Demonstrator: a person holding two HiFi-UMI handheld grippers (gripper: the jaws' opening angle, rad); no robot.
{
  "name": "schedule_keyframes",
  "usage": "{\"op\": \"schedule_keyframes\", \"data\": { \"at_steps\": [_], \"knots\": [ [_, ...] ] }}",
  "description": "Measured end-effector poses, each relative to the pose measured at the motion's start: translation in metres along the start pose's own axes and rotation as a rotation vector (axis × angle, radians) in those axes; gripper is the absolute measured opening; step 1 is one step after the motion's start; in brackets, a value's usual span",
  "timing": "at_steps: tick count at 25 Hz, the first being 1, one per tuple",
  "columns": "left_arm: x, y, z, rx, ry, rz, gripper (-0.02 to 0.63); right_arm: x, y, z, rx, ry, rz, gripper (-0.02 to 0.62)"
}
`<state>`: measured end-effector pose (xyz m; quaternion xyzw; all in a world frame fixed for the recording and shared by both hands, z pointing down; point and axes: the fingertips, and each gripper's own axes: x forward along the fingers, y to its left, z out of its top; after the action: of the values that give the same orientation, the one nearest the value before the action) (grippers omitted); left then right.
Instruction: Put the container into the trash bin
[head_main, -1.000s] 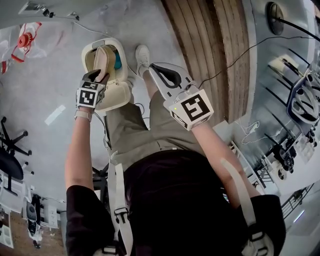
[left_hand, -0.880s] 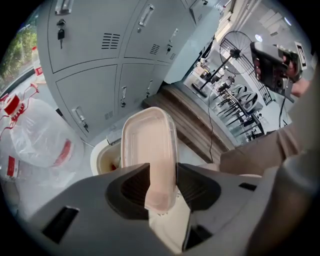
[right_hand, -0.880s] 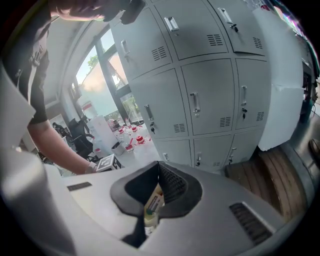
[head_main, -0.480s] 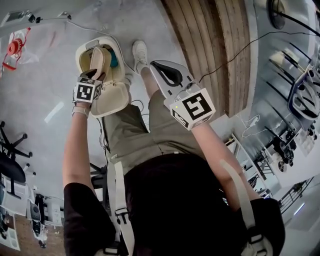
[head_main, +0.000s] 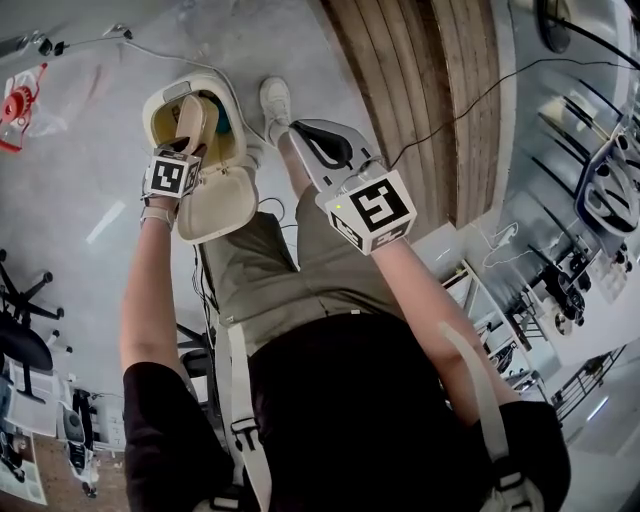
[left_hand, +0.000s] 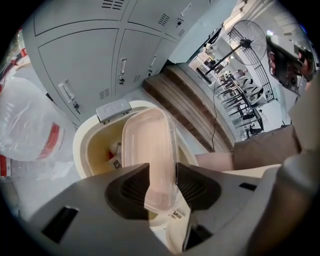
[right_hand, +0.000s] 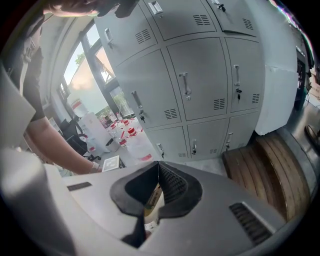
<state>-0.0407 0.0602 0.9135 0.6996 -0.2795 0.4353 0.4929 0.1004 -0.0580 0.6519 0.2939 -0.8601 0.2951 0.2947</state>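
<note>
A clear plastic container (left_hand: 150, 150) stands on end between the pads of my left gripper (left_hand: 161, 170), which is shut on its lower part. In the head view the container (head_main: 190, 122) hangs with its far end in the mouth of the cream trash bin (head_main: 160, 95), and the left gripper (head_main: 185, 150) is just above the rim. The bin's lid (head_main: 220, 205) is swung open toward me. Rubbish lies at the bottom of the bin (left_hand: 82, 145). My right gripper (head_main: 300, 135) hovers beside the bin, shut, with nothing in it (right_hand: 159, 165).
Grey lockers (left_hand: 90, 50) stand behind the bin. A wooden step (head_main: 420, 80) with a black cable runs to the right. A white plastic bag (left_hand: 25, 125) lies left of the bin. The person's shoe (head_main: 272, 100) is next to it. An office chair (head_main: 20, 330) stands at the left.
Both grippers have sunk toward the floor. The container has gone lower, toward the bin's opening. The left grip on it is unchanged.
</note>
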Motion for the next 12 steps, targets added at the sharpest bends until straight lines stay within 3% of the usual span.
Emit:
{"op": "schedule_keyframes", "data": {
  "at_steps": [12],
  "knots": [
    [0.032, 0.019, -0.004, -0.024, 0.049, 0.014, 0.169, 0.011, -0.007, -0.014, 0.023, 0.022, -0.013, 0.015]
  ]
}}
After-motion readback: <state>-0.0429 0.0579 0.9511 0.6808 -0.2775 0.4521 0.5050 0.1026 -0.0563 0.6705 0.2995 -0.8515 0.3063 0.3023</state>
